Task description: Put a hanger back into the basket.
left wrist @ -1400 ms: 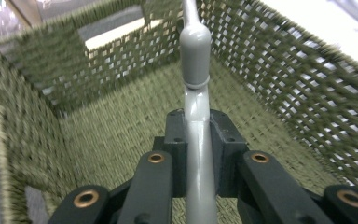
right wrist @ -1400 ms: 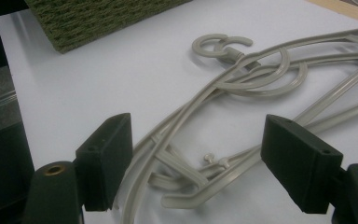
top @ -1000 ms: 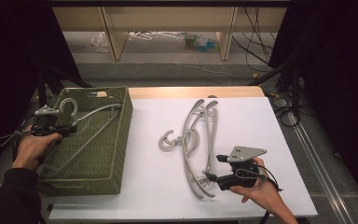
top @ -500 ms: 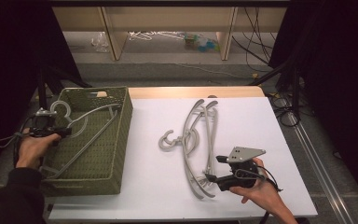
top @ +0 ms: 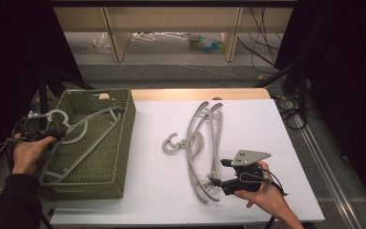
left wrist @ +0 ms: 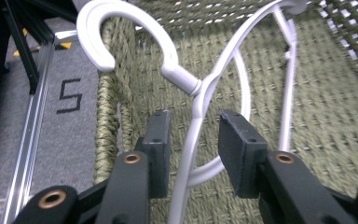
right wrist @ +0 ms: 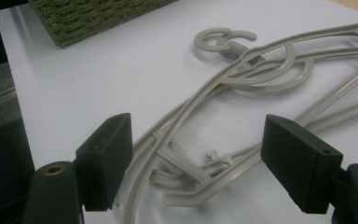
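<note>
White hanger (left wrist: 200,116) between freed left hand-held gripper (left wrist: 193,140) jaws, lower arm cut off.

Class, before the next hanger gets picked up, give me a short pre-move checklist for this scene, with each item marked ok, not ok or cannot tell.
1. Left hand-held gripper has let go of the white hanger: ok; its jaws have just been opening, the hanger's arm passes between them with a gap on each side.
2. White hanger lies inside the green basket: not ok; its hook sticks out over the rim.
3. Right hand-held gripper open: ok, nothing held.
4. Grey hangers within its reach: ok, their ends lie between the jaws.
5. Top grey hanger free of the others: cannot tell; they overlap.
</note>
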Demonstrator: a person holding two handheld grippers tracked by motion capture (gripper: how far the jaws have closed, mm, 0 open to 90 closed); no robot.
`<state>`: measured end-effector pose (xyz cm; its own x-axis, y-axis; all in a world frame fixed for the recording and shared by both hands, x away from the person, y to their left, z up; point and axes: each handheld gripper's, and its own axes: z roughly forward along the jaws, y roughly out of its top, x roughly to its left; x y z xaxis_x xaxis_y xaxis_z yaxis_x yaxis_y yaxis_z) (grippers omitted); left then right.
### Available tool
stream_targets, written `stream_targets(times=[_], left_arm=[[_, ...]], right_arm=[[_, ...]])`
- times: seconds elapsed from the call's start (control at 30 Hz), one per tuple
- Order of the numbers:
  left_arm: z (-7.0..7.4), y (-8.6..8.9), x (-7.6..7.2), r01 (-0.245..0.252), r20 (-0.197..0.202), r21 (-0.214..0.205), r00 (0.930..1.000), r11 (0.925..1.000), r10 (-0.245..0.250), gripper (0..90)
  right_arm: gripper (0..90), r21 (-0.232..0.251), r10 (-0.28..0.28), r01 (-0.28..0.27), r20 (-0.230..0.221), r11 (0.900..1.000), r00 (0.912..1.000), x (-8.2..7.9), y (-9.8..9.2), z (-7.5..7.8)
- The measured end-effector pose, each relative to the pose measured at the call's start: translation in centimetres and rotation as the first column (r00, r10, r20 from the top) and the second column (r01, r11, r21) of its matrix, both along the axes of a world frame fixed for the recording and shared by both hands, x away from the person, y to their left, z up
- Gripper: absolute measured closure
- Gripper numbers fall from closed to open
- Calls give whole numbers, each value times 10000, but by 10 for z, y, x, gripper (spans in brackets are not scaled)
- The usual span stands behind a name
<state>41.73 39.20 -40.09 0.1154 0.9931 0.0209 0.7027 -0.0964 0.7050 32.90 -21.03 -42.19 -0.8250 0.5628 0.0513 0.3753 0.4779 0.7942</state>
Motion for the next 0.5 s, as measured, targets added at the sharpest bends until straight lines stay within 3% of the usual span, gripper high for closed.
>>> stream_targets(times=[0.03, 0.07, 0.1, 0.13, 0.17, 0.2, 0.23, 0.27, 0.3, 0.33, 0.4, 0.43, 0.47, 0.5], left_arm=[[2, -1, -2, 18, 135, -147, 9999, 9999, -16, 612], [8, -3, -8, 177, 530, -504, 9985, 9986, -150, 603], [8, -3, -8, 177, 530, -504, 9985, 9986, -150, 587], [10, -4, -11, 244, 771, -797, 9969, 9965, -182, 587], [14, -6, -15, 430, 1111, -1174, 9934, 9922, -299, 540], [20, -11, -25, 811, 1701, -1814, 9842, 9801, -499, 518], [20, -11, -25, 811, 1701, -1814, 9842, 9801, -499, 492], [27, -18, -35, 1160, 2146, -1984, 9740, 9732, -724, 460], [30, -22, -41, 1369, 2336, -2053, 9684, 9691, -873, 438], [30, -22, -41, 1369, 2336, -2053, 9684, 9691, -873, 420], [36, -32, -52, 1811, 2822, -2218, 9525, 9581, -1147, 386], [41, -45, -65, 2219, 3146, -2252, 9381, 9487, -1447, 366], [41, -45, -65, 2219, 3146, -2252, 9381, 9487, -1447, 351], [43, -53, -71, 2454, 3357, -2289, 9282, 9420, -1603, 342]], right_arm=[[261, -47, -10, 10, 35, 10000, 10000, 1, 0, -1], [261, -46, -17, 18, 46, 10000, 10000, 1, 0, -1], [261, -46, -17, 18, 46, 10000, 10000, 1, 0, -1], [260, -40, -24, 24, 47, 10000, 10000, 1, 0, -1], [261, -34, -38, 38, 24, 10000, 10000, 0, 0, -1], [260, -30, -59, 59, 42, 10000, 10000, 0, 0, -1], [261, -30, -97, 97, 58, 9999, 9999, 0, 0, -1], [261, -13, -147, 147, 47, 9999, 9999, 1, 0, -1], [261, -9, -236, 236, 48, 9997, 9997, 1, 0, -1], [261, -9, -236, 236, 48, 9997, 9997, 1, 0, -1], [261, 60, -267, 267, -16, 9996, 9996, 2, 0, -4], [261, 112, -290, 291, -75, 9995, 9996, 2, 1, -4], [261, 112, -290, 291, -75, 9995, 9996, 2, 1, -4], [261, 190, -372, 374, -115, 9991, 9992, 3, 1, -5]])
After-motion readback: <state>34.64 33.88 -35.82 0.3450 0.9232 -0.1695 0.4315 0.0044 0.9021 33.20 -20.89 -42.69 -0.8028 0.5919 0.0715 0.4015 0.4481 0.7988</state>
